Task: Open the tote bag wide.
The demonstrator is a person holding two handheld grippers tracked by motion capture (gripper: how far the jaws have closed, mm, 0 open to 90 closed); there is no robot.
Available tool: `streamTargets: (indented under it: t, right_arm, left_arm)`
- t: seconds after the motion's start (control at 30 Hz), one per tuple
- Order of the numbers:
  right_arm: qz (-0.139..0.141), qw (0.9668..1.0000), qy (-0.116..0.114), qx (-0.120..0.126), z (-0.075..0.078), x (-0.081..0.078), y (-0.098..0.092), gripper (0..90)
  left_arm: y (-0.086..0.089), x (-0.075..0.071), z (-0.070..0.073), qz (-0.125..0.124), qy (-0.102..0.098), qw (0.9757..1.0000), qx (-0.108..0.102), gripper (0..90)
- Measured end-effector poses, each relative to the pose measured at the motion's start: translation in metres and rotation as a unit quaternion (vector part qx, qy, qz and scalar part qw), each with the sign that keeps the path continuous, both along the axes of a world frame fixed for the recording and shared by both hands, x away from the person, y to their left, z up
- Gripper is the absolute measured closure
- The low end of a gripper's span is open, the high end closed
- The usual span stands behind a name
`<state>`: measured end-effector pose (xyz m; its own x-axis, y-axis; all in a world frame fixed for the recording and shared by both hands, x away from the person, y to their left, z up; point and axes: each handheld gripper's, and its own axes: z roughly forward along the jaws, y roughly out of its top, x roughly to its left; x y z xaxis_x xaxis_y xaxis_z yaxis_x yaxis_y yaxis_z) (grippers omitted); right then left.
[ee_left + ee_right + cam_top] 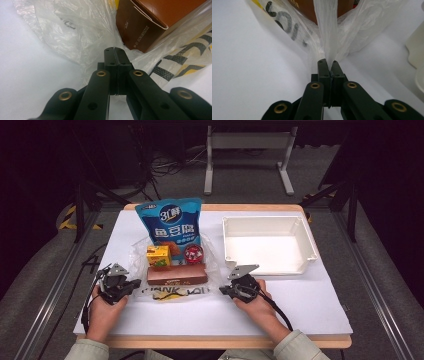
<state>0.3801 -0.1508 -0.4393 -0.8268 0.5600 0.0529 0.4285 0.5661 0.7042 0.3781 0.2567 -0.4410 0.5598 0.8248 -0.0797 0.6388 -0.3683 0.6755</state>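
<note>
- High view: clear plastic bag [172, 270] spread flat on the white desk [300, 305], left of centre, with goods lying on it.
- On the bag: blue snack pouch [171, 224] at the far end, yellow carton [158, 256] and red round tin [193, 253] in the middle, long brown box [177, 274] nearest the person.
- Empty white tray [267, 245] to the right of the bag, apart from it.
- Left tongs [131, 285] at the bag's left edge, right tongs [223, 291] at its right edge, each gripped in a hand low over the desk; black cable trailing from each.
- Left gripper view: left tongs [115, 51] closed tight, pads together; thin film possibly nipped at the tips, cannot tell for certain.
- Crinkled bag film [75, 32] right at the tips and spreading to the left; corner of the brown box [150, 22] just beyond, inside the film; black and yellow print on the film at right.
- Right gripper view: right tongs [327, 63] clamped shut on a gathered strip of the bag [327, 35], drawn taut upward from the tips.
- Brown box [307, 8] behind the film at top; black lettering on the film to the left; cream wall of the tray [415, 47] at the right edge.
</note>
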Motion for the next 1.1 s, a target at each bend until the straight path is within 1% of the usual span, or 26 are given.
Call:
streamTargets:
  t: [0.1, 0.17, 0.23, 0.3, 0.33, 0.37, 0.4, 0.47, 0.5, 0.53, 0.57, 0.6, 0.67, 0.7, 0.73, 0.8, 0.9, 1.03, 1.07, 1.1]
  right_arm:
    - [0.002, 1.0, -0.002, 0.002, 0.003, -0.002, -0.002, 89.8]
    - [0.001, 1.0, -0.004, 0.004, 0.004, -0.003, -0.003, 89.7]
    - [-0.001, 0.9999, -0.009, 0.013, 0.009, -0.002, -0.005, 86.0]
    - [-0.001, 0.9994, -0.02, 0.027, 0.016, -0.002, -0.007, 75.6]
    - [-0.003, 0.9989, -0.032, 0.033, 0.021, -0.002, -0.008, 68.0]
    - [-0.011, 0.9981, -0.047, 0.039, 0.027, -0.002, -0.009, 56.4]
    - [-0.021, 0.9968, -0.059, 0.05, 0.034, -0.002, -0.01, 49.3]
    - [-0.027, 0.9942, -0.072, 0.076, 0.046, -0.003, -0.013, 42.0]
    - [-0.029, 0.9928, -0.079, 0.085, 0.052, -0.004, -0.014, 40.3]
    - [-0.03, 0.9909, -0.091, 0.095, 0.059, -0.006, -0.015, 38.9]
    - [-0.03, 0.9909, -0.091, 0.095, 0.059, -0.006, -0.015, 38.9]
    - [-0.03, 0.9886, -0.102, 0.107, 0.066, -0.007, -0.015, 37.2]
    - [-0.023, 0.9853, -0.114, 0.125, 0.075, -0.008, -0.013, 35.5]
    - [-0.021, 0.984, -0.121, 0.129, 0.08, -0.008, -0.011, 35.1]
    - [-0.018, 0.9824, -0.131, 0.132, 0.088, -0.007, -0.005, 33.8]
    - [-0.015, 0.9809, -0.139, 0.135, 0.096, -0.004, 0.001, 33.2]
    - [-0.014, 0.9801, -0.147, 0.133, 0.102, 0.0, 0.008, 32.7]
    - [-0.02, 0.9796, -0.152, 0.13, 0.11, 0.013, 0.02, 32.6]
    - [-0.021, 0.9796, -0.153, 0.129, 0.11, 0.015, 0.021, 33.8]
    - [-0.02, 0.9805, -0.152, 0.124, 0.11, 0.018, 0.024, 41.7]
  left_arm:
    - [0.002, 0.0, -0.001, 0.0, 0.002, 0.9999, -0.011, 89.7]
    - [0.003, 0.001, -0.001, 0.001, 0.0, 0.9999, -0.014, 89.7]
    - [0.004, 0.001, -0.001, 0.001, 0.002, 0.9998, -0.018, 89.7]
    - [0.005, 0.0, 0.0, 0.002, 0.002, 0.9998, -0.02, 89.6]
    - [0.005, 0.0, 0.0, 0.003, -0.001, 0.9998, -0.02, 89.7]
    - [0.006, 0.0, 0.0, 0.002, 0.0, 0.9998, -0.022, 89.7]
    - [0.005, 0.0, 0.0, 0.002, 0.0, 0.9997, -0.023, 89.6]
    - [0.005, 0.0, 0.0, 0.003, -0.002, 0.9998, -0.021, 89.6]
    - [0.004, -0.001, 0.0, 0.002, -0.003, 0.9998, -0.019, 89.6]
    - [0.004, -0.001, 0.0, 0.001, -0.005, 0.9998, -0.017, 89.6]
    - [0.004, -0.001, 0.0, 0.001, -0.005, 0.9998, -0.017, 89.6]
    - [0.004, -0.001, 0.001, 0.001, -0.008, 0.9999, -0.015, 89.6]
    - [0.004, -0.002, 0.001, 0.0, -0.009, 0.9998, -0.016, 89.6]
    - [0.004, -0.002, 0.001, 0.001, -0.009, 0.9998, -0.017, 89.6]
    - [0.004, -0.002, 0.001, 0.0, -0.011, 0.9998, -0.016, 89.6]
    - [0.004, -0.002, 0.001, 0.0, -0.011, 0.9998, -0.015, 89.6]
    - [0.003, -0.002, 0.001, -0.001, -0.011, 0.9998, -0.015, 89.6]
    - [0.004, -0.003, 0.002, -0.004, -0.011, 0.9998, -0.014, 89.6]
    - [0.004, -0.003, 0.002, -0.004, -0.011, 0.9998, -0.015, 89.6]
    - [0.004, -0.003, 0.002, -0.004, -0.013, 0.9998, -0.015, 89.6]
